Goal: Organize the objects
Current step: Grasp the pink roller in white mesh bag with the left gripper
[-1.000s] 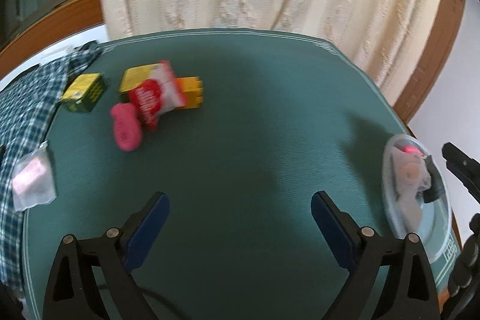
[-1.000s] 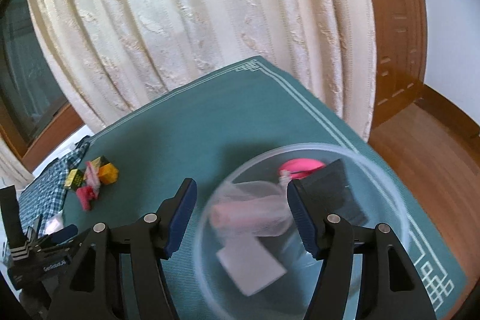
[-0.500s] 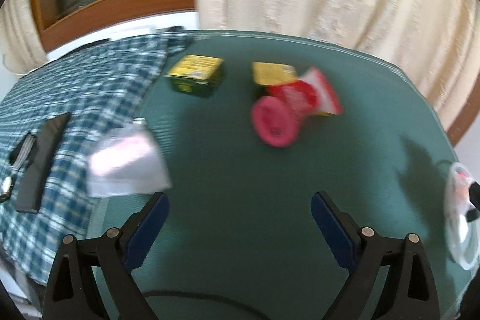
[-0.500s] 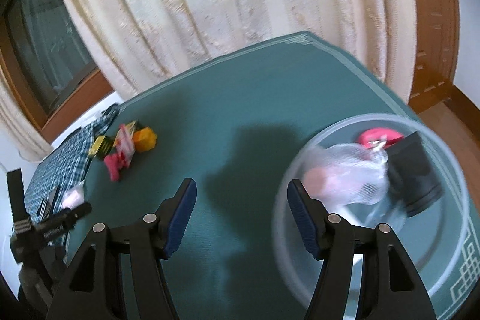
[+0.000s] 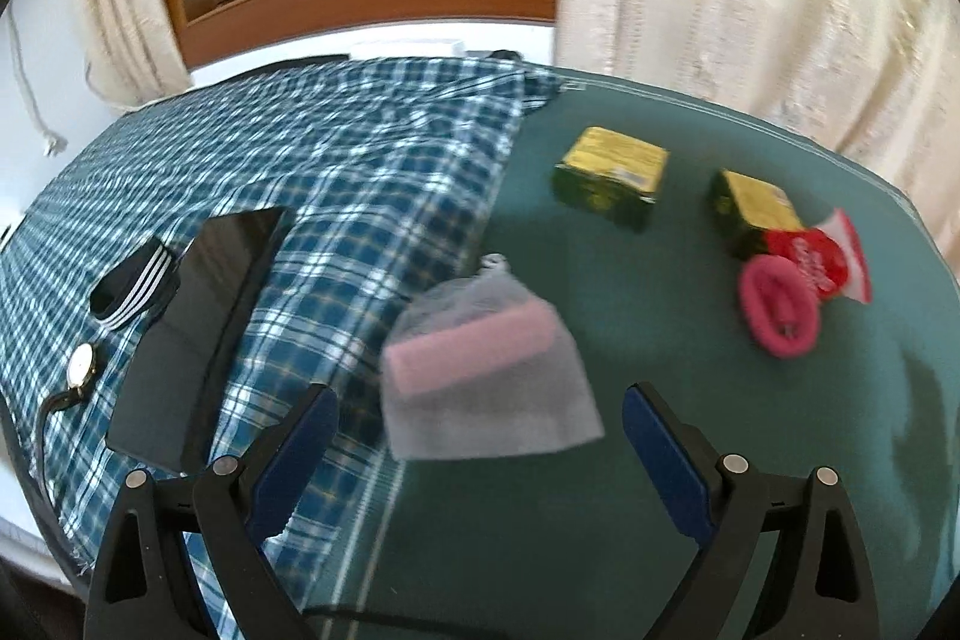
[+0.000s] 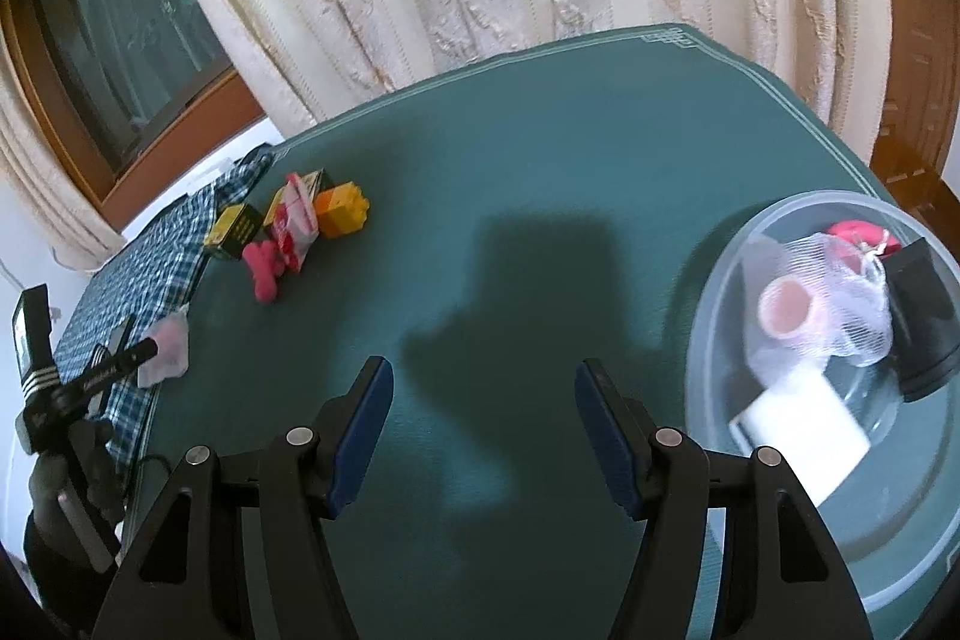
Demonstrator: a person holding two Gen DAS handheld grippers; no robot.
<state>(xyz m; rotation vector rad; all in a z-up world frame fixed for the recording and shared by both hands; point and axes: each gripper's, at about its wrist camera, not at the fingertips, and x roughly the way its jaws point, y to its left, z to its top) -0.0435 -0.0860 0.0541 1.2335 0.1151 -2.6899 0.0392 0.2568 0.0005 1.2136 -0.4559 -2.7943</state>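
My left gripper (image 5: 480,421) is open, its blue pads straddling a clear bag with a pink block (image 5: 480,370) that lies at the seam of the checked cloth and the green table. Beyond it sit two yellow-green boxes (image 5: 612,175), a red-white packet (image 5: 825,253) and a pink hair tie (image 5: 777,307). My right gripper (image 6: 483,385) hangs open over bare green table (image 6: 540,172), holding nothing. A clear bowl (image 6: 720,280) at its right holds a mesh bag with a pink roll (image 6: 798,310), a white block, a black object and something pink.
A dark phone (image 5: 198,322), a black striped item (image 5: 135,289) and a watch (image 5: 78,367) lie on the checked cloth (image 5: 336,160). An orange block (image 6: 342,208) sits by the boxes. Curtains and a wooden window frame stand behind the table.
The left gripper has swung left across the table, bringing the bagged pink block between its pads. The right gripper has drifted left, away from above the bowl, which now lies at its right.
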